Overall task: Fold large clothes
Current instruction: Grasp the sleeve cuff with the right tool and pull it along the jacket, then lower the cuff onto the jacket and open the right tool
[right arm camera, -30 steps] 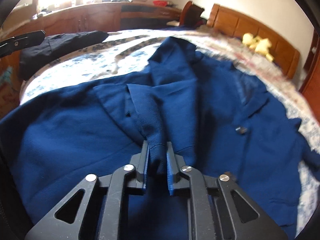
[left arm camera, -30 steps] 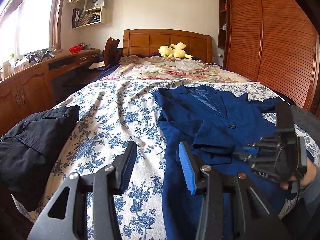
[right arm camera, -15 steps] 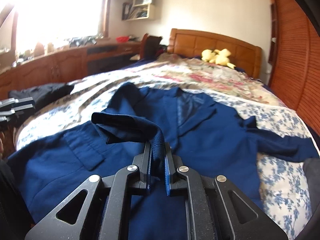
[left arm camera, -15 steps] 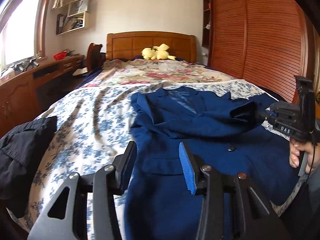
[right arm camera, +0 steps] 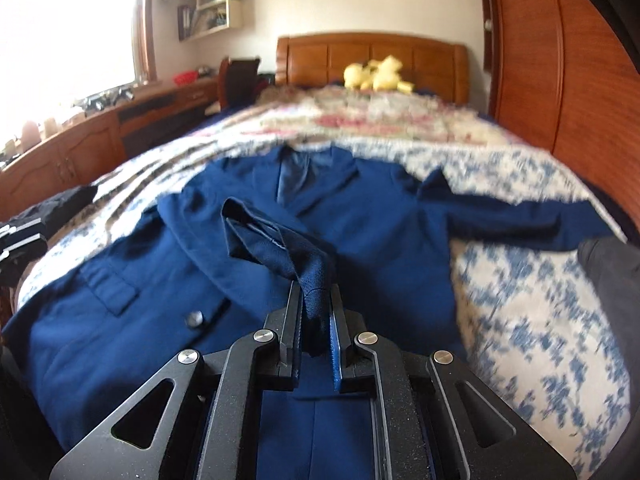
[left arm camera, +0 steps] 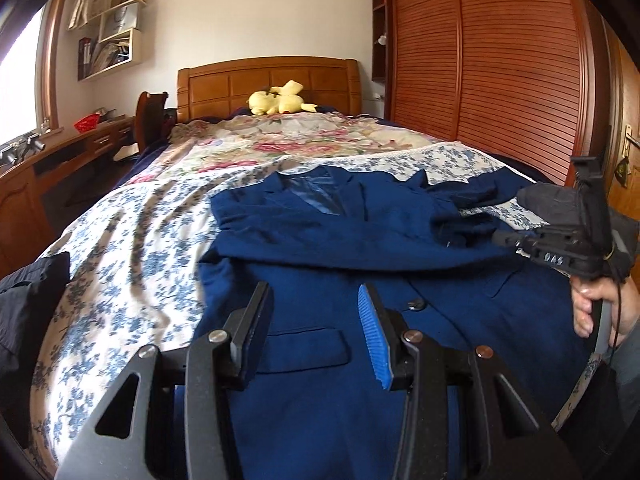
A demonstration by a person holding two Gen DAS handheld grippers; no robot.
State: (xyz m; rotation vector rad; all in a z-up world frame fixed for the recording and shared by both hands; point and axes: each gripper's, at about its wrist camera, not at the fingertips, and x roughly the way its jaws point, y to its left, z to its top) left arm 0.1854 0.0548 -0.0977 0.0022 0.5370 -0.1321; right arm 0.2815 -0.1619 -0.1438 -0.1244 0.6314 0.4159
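A dark blue suit jacket (left arm camera: 320,232) lies face up on the bed, collar toward the headboard. My right gripper (right arm camera: 315,296) is shut on the cuff of its left-hand sleeve (right arm camera: 276,248), which is lifted and drawn across the jacket's chest (right arm camera: 380,220). In the left wrist view that right gripper (left arm camera: 560,240) hangs at the jacket's right edge, held by a hand (left arm camera: 592,308). The other sleeve (right arm camera: 512,220) lies spread out to the right. My left gripper (left arm camera: 314,300) is open and holds nothing, just above the jacket's lower front near a pocket flap (left arm camera: 304,346).
The bed's blue-flowered sheet (left arm camera: 132,248) shows to the left of the jacket. A black garment (left arm camera: 28,304) lies at the bed's left edge. A yellow plush toy (left arm camera: 280,98) sits by the headboard. A wooden desk (left arm camera: 60,160) runs along the left, slatted wardrobe doors (left arm camera: 500,80) along the right.
My right gripper has carried the sleeve cuff up and to the right across the jacket. My left gripper has shifted right, from over the sheet to over the jacket's front, still open.
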